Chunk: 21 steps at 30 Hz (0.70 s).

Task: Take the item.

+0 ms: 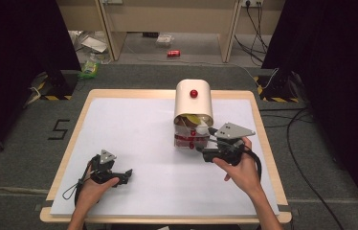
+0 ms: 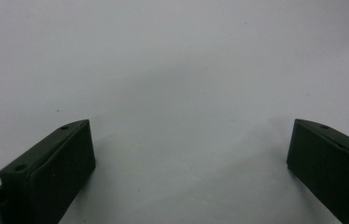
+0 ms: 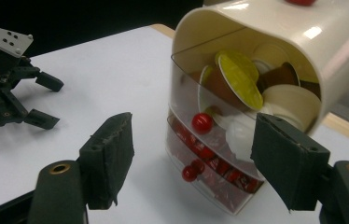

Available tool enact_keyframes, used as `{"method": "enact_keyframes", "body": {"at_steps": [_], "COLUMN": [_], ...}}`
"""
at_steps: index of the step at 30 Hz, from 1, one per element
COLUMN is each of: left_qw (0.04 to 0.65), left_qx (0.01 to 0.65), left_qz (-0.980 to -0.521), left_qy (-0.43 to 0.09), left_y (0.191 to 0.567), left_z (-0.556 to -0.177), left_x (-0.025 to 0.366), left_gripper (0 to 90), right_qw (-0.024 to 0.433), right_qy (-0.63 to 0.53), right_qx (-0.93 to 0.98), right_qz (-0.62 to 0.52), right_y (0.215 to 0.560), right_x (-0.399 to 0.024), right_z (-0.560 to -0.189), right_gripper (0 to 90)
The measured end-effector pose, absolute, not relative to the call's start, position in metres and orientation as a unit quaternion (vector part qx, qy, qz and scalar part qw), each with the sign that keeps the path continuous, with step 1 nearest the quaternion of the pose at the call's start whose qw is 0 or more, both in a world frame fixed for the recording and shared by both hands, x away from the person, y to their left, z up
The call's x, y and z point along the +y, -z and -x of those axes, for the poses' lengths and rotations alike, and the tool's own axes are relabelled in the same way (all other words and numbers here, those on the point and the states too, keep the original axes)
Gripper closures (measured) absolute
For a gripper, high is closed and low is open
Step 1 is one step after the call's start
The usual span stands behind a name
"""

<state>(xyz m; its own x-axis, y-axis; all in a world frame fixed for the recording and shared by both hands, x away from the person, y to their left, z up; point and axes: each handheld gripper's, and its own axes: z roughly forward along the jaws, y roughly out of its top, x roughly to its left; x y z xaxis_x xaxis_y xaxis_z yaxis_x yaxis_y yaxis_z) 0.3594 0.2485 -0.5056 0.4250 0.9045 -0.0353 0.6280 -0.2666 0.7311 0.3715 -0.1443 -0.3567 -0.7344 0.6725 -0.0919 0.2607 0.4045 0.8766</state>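
- The right gripper (image 1: 205, 140) is at the front of the cream capsule dispenser (image 1: 193, 98), level with its clear drawers; in the right gripper view its jaws stand partly apart with nothing pressed between the pads.
- The dispenser sits at the far middle of the white table (image 1: 134, 139). Its top drawer (image 3: 219, 100) is pulled out and shows coffee capsules (image 3: 240, 79); the lower drawer (image 3: 210, 158) holds red packets.
- The step in hand looks like working a drawer by its red knob (image 3: 202, 122), or picking a capsule; I cannot tell which.
- Next move calls for centring the jaws on that small knob before they close.
- The left gripper (image 1: 119, 176) rests near the front left, jaws wide and empty.
- Open table lies left of the dispenser; the table's right edge (image 1: 266, 143) is near the right hand.
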Motion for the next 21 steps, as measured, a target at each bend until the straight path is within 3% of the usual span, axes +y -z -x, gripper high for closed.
{"method": "enact_keyframes", "body": {"at_steps": [21], "left_qw": [0.346], "left_qx": [0.497], "left_qz": [-0.770], "left_qy": [-0.200], "left_y": [0.506], "left_z": [-0.359], "left_x": [0.249], "left_gripper": [0.1], "right_qw": [0.241], "right_qy": [-0.444], "right_qx": [0.812], "right_qz": [-0.294], "right_y": [0.366], "right_x": [-0.123], "right_z": [-0.409], "right_gripper": [30.3]}}
